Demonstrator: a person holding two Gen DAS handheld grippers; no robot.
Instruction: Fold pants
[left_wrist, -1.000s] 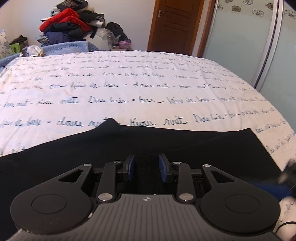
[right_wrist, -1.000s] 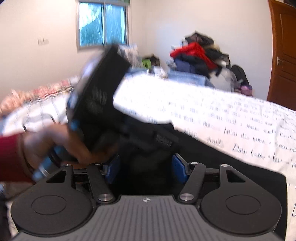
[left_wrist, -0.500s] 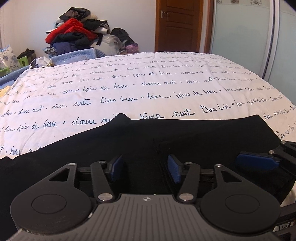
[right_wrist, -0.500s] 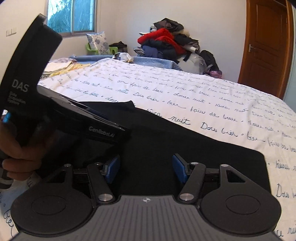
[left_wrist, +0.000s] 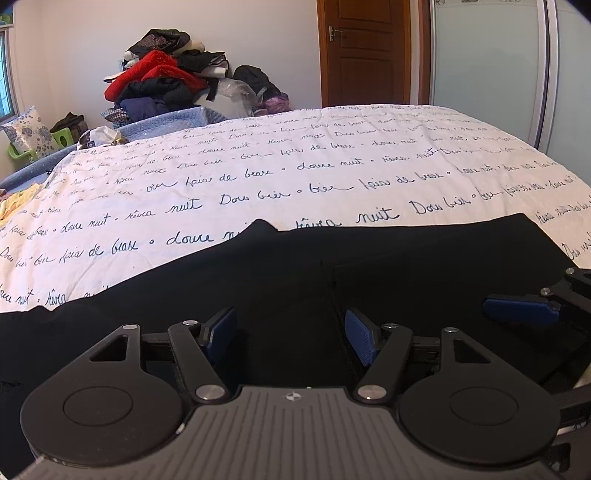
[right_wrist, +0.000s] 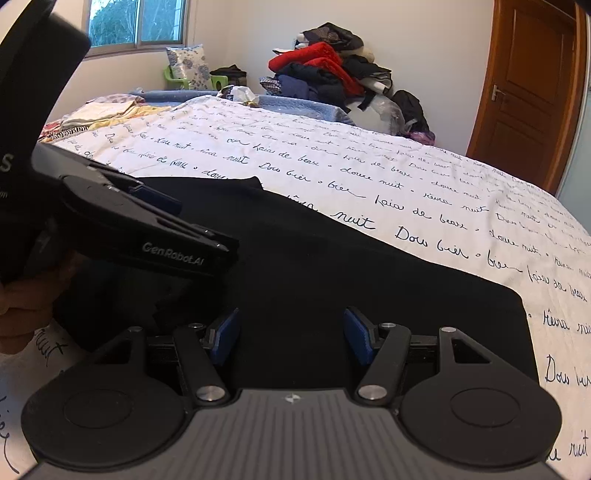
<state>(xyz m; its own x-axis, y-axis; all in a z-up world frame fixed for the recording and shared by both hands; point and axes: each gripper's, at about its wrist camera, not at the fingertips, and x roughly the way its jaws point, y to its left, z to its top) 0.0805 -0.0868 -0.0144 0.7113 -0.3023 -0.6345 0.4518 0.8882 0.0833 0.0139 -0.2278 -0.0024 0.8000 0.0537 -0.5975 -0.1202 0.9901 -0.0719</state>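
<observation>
Black pants (left_wrist: 406, 266) lie flat across the near part of the bed, on a white cover with handwriting print (left_wrist: 295, 166). My left gripper (left_wrist: 290, 332) hovers low over the cloth with its jaws opening; the fabric lies under the gap and the pads do not press on it. A fold edge runs just ahead of its right pad. In the right wrist view the pants (right_wrist: 332, 280) fill the foreground, and my right gripper (right_wrist: 291, 332) stands open above them, holding nothing. One of its blue fingers (left_wrist: 521, 312) shows at the right of the left wrist view.
A person's hand (right_wrist: 22, 306) holds the left tool at the left. A heap of clothes (left_wrist: 162, 81) sits beyond the bed's far side, beside a wooden door (left_wrist: 364, 51) and a frosted sliding panel (left_wrist: 487, 66). A flowered pillow (left_wrist: 26, 129) leans at the far left.
The left jaws have spread from nearly together to wide apart. The left tool has shifted out to the left of the right wrist view, and the right gripper's finger has come into the left wrist view.
</observation>
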